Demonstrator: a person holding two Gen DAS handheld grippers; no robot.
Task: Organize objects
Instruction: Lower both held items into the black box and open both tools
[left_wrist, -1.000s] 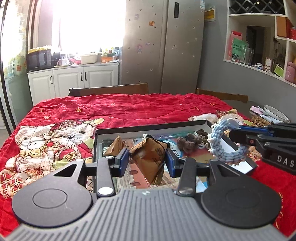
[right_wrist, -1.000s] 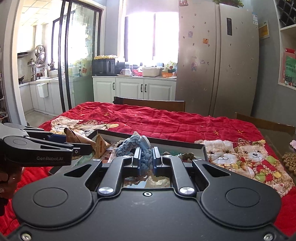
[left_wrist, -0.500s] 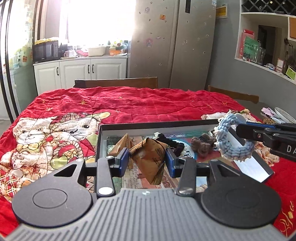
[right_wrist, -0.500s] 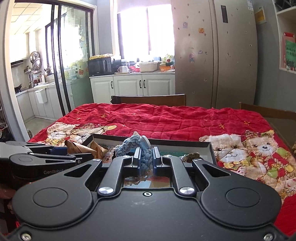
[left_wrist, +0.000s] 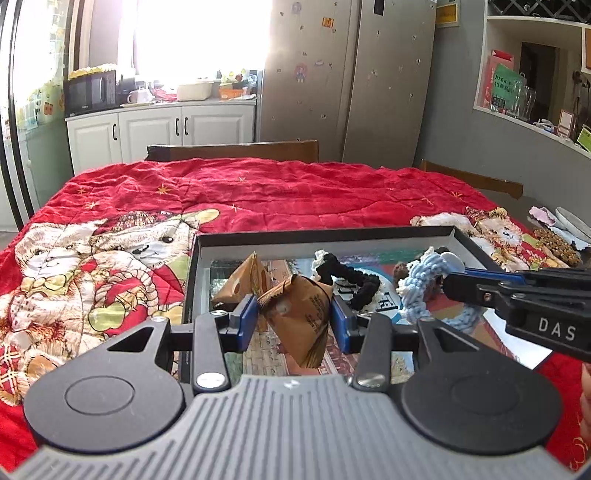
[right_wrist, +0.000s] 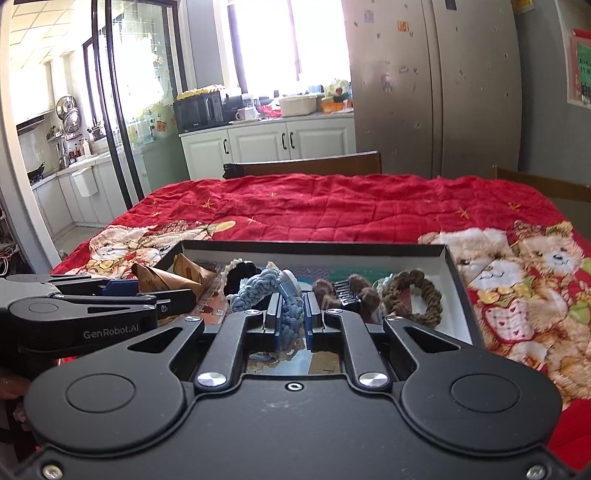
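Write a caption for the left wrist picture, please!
Left gripper holds a brown paper packet over the open box while the right gripper carries a blue rope ring.

A tray (left_wrist: 325, 233) is sitting on the quilt (left_wrist: 258, 192) covering the desk. In the tray, a paper packet (left_wrist: 240, 278) is lying at the left, a scrunchie (left_wrist: 347, 275) in the middle, and 2 more rope rings (right_wrist: 413, 291) at the right. A chair (left_wrist: 232, 150) is standing behind the desk, cabinets (left_wrist: 162, 129) behind that.
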